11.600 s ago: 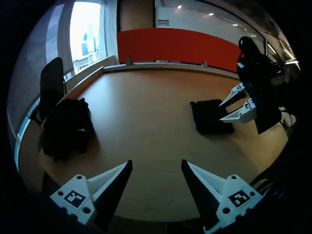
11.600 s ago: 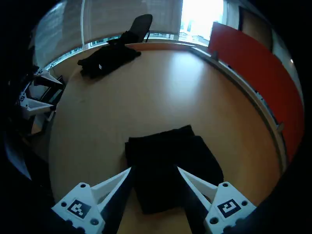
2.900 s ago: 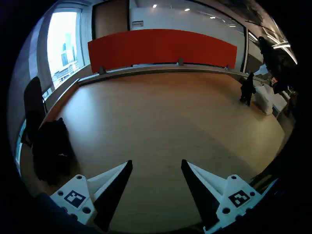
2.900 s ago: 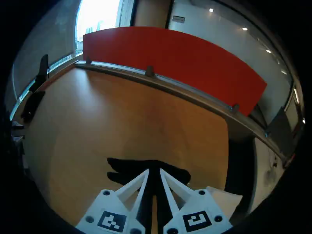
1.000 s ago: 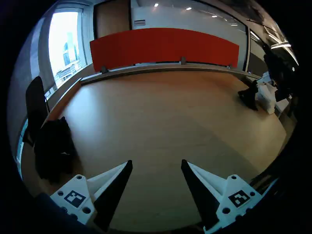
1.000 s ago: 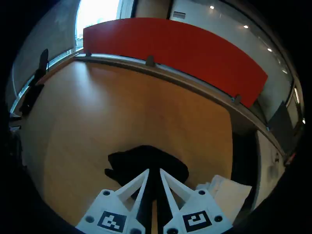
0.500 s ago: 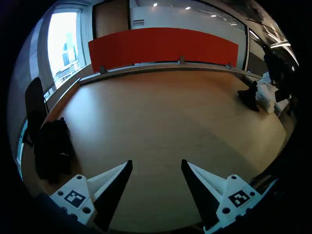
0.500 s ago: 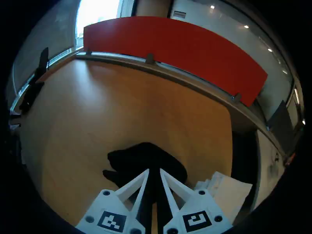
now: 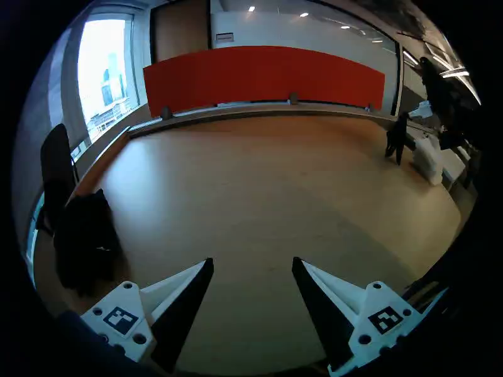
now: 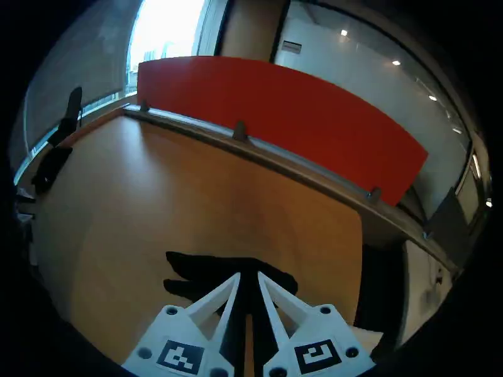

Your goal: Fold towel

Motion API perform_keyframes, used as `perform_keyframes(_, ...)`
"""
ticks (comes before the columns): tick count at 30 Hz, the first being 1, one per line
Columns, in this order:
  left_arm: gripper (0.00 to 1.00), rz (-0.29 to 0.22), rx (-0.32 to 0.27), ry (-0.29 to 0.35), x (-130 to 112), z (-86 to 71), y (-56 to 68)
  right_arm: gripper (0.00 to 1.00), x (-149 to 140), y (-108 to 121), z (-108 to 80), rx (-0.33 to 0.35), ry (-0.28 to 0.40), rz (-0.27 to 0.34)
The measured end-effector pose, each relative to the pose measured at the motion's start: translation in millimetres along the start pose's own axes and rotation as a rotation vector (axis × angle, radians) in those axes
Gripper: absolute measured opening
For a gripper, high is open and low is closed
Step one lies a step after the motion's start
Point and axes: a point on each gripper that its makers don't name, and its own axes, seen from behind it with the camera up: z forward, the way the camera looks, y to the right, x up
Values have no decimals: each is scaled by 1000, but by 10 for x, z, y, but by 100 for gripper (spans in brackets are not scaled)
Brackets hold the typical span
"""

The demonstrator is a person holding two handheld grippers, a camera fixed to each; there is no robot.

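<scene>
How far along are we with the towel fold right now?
Done: the right claw is shut on the black towel, which looks bunched and lifted off the table. In hand: just that grip; the left claw is open and holds nothing. Left: no neat fold shows, so laying it flat and folding it likely remain. A dark pile lies apart.

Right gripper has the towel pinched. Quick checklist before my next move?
1. Right gripper shut on the black towel: ok, cloth sits between its near-closed fingers.
2. Left gripper open and empty: ok.
3. Towel laid flat for folding: not ok, it is bunched.
4. Bare table ahead of the left gripper: ok.
5. Pile of dark cloth at the table's left edge, apart from the towel: ok.
6. Towel's lower edge off the table: cannot tell.
</scene>
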Motion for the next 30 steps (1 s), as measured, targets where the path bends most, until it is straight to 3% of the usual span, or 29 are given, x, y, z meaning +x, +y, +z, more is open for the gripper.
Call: perform_keyframes(30,93,-10,21,-1,-3,-24,-44,3,146,54,210,2,9,-13)
